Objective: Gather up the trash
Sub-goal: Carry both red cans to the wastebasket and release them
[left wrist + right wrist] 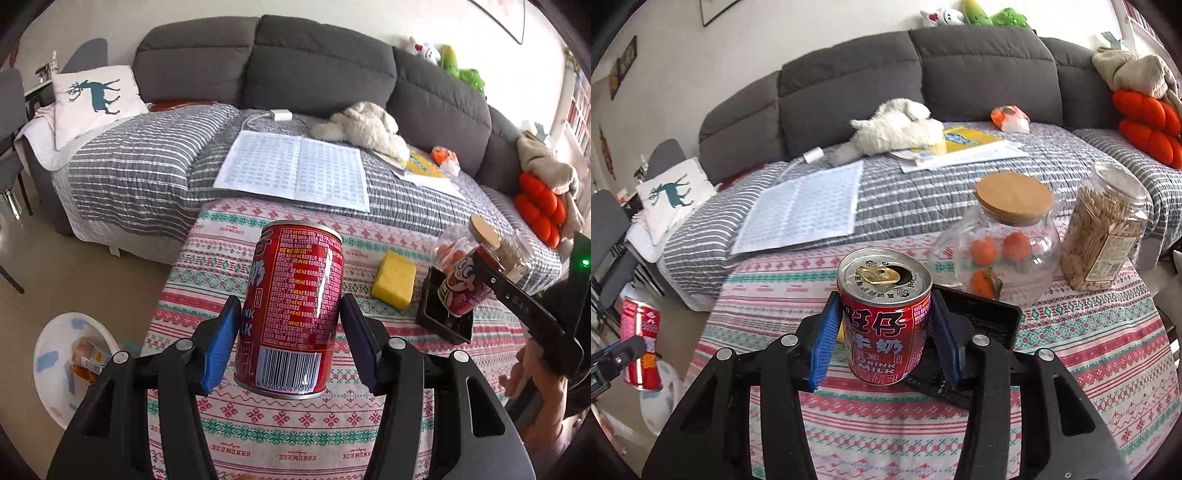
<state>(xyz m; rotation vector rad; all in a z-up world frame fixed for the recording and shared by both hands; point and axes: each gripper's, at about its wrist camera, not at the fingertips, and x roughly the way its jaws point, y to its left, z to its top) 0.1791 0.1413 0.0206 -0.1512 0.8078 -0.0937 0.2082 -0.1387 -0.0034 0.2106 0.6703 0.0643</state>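
My left gripper [290,336] is shut on a red milk can [293,306] and holds it tilted above the patterned tablecloth [332,435]. The same can shows at the far left of the right wrist view [641,347], out past the table's edge. My right gripper [884,339] is shut on a second red milk can [884,317] with an opened top, held upright above the table. That can and gripper also show in the left wrist view [461,284]. A white trash bin [70,365] with wrappers inside stands on the floor at the left.
On the table are a yellow sponge [393,278], a black tray [982,325], a glass jar with a cork lid [1001,240] and a jar of seeds [1104,229]. Behind is a grey sofa [314,66] with papers [295,170], toys and cushions.
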